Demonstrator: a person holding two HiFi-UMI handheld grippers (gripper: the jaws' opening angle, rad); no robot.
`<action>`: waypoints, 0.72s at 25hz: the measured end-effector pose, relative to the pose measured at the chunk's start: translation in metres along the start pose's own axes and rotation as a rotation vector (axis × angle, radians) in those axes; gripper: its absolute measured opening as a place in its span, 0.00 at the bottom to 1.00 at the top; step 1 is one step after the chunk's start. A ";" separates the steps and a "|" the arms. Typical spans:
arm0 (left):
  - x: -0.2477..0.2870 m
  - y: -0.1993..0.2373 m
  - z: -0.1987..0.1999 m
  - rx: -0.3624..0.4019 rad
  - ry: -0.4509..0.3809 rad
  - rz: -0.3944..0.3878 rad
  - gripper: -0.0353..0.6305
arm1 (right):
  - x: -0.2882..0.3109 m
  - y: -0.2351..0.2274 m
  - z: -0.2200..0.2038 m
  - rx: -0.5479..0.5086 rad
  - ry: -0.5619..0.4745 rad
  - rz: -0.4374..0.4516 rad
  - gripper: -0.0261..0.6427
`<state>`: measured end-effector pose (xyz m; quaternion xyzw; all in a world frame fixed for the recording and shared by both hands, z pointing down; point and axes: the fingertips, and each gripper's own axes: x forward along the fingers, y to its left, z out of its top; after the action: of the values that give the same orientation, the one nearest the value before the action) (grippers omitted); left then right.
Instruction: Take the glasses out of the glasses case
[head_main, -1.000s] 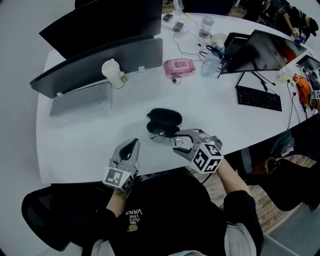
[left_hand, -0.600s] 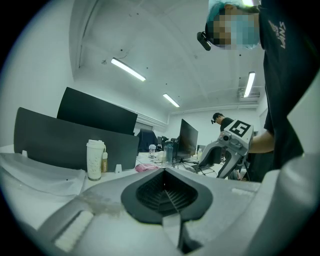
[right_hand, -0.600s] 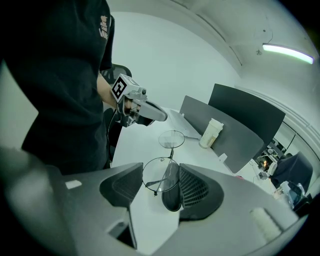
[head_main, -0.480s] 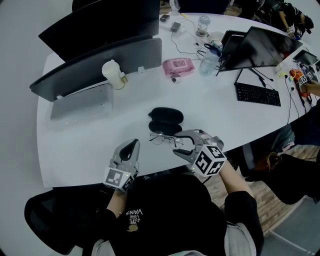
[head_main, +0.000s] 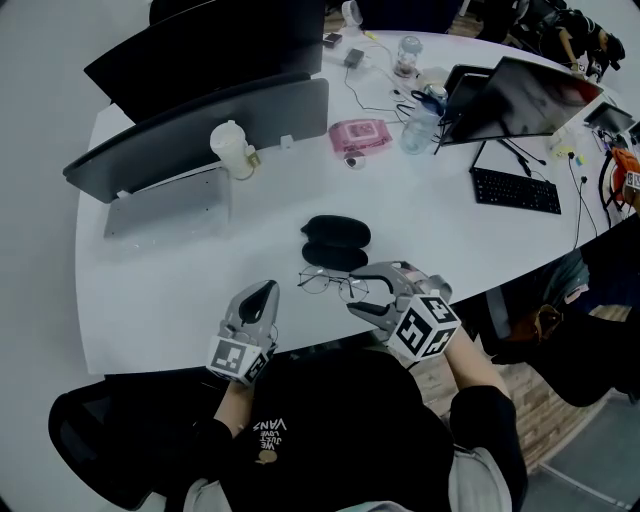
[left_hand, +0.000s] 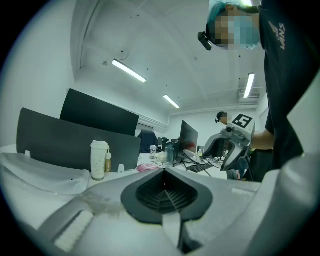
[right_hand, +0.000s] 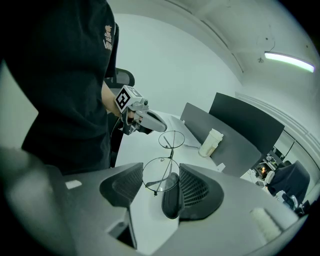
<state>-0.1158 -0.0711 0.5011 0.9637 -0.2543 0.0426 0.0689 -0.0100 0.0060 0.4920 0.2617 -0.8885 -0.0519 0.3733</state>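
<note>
grip: right gripper (head_main: 365, 292) clenched on one lens of the glasses (head_main: 330, 283), held clear of the white table (head_main: 180, 290).
left gripper (head_main: 262, 296): jaws pressed together, empty.
glasses case (head_main: 336, 243): open, black, just beyond the glasses, apart.
around: cup (head_main: 229, 147), pink pack (head_main: 358, 133), keyboard (head_main: 517, 191) well beyond.
pose: right gripper slants down; left gripper lies level at the near edge.

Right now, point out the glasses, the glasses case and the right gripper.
glasses (head_main: 314, 281), head view, lens outside the gripper.
glasses case (head_main: 336, 231), head view, far shell.
right gripper (head_main: 352, 294), head view, midway between its fingertips.
</note>
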 end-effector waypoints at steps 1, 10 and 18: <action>-0.001 0.000 -0.001 0.002 -0.001 -0.001 0.05 | -0.001 0.000 0.001 -0.005 0.000 -0.001 0.38; -0.001 -0.003 0.000 -0.024 0.009 0.012 0.05 | -0.006 0.003 0.007 -0.027 -0.004 0.008 0.38; -0.003 -0.002 0.000 -0.022 0.004 0.013 0.05 | -0.008 0.002 0.010 -0.034 -0.005 -0.006 0.38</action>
<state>-0.1177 -0.0679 0.5010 0.9612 -0.2608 0.0423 0.0799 -0.0126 0.0105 0.4803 0.2577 -0.8877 -0.0687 0.3753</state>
